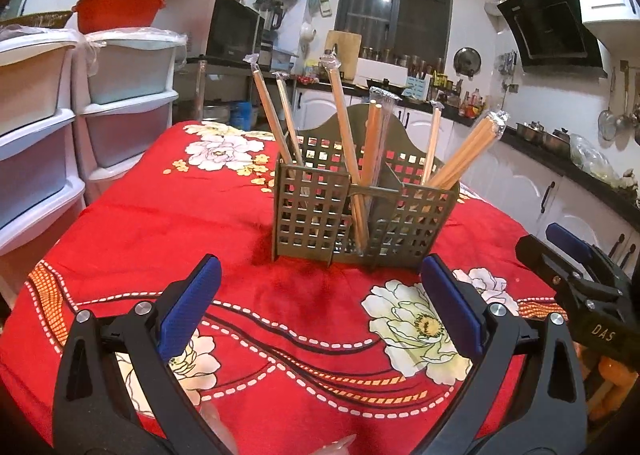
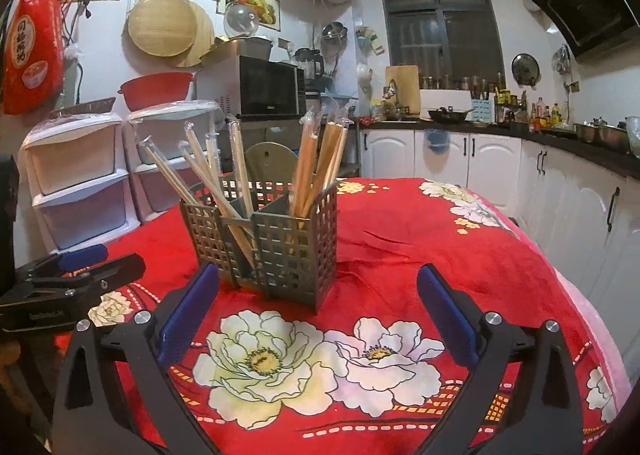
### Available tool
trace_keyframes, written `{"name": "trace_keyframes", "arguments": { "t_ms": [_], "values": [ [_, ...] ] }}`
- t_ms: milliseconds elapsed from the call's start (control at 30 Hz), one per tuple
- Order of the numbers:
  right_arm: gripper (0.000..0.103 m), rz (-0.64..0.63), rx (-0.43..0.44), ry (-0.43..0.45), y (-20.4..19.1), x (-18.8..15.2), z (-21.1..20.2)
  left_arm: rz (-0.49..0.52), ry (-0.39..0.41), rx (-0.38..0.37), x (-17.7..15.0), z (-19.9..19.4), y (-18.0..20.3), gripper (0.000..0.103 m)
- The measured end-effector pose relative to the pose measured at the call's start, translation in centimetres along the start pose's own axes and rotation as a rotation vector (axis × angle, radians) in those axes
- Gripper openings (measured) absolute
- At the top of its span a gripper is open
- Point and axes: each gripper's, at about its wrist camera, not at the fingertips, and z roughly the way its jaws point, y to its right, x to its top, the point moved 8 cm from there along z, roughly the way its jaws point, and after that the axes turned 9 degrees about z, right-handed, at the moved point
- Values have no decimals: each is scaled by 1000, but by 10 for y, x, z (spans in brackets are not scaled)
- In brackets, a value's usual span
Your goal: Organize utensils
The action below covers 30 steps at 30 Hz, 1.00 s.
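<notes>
A grey-green lattice utensil holder (image 1: 362, 217) stands on the red flowered tablecloth (image 1: 200, 223); it also shows in the right wrist view (image 2: 280, 243). Several plastic-wrapped chopstick pairs (image 1: 344, 127) stand tilted in its compartments, also in the right wrist view (image 2: 316, 167). My left gripper (image 1: 320, 279) is open and empty, just in front of the holder. My right gripper (image 2: 318, 287) is open and empty, just in front of the holder's near corner. The right gripper shows at the right edge of the left wrist view (image 1: 576, 267); the left gripper shows at the left edge of the right wrist view (image 2: 76, 267).
White plastic drawer units (image 1: 60, 127) stand left of the table, with a red basin (image 1: 118, 9) on top. A microwave (image 2: 264, 85) sits behind. Kitchen counters with white cabinets (image 2: 500, 159) run along the back and right. The cloth (image 2: 400, 255) hangs over the table's edges.
</notes>
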Motion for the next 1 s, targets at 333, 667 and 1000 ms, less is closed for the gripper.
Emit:
{"name": "trace_keyframes", "arguments": {
  "t_ms": [333, 667, 1000],
  "values": [
    [96, 15, 3, 18, 5, -4, -3, -8, -1, 34, -7, 5, -4, 91],
    [96, 16, 3, -9, 3, -8, 0, -21, -13, 39, -10, 7, -8, 91],
    [96, 28, 1, -12, 6, -10, 1, -30, -10, 45, -10, 6, -11, 92]
  ]
}}
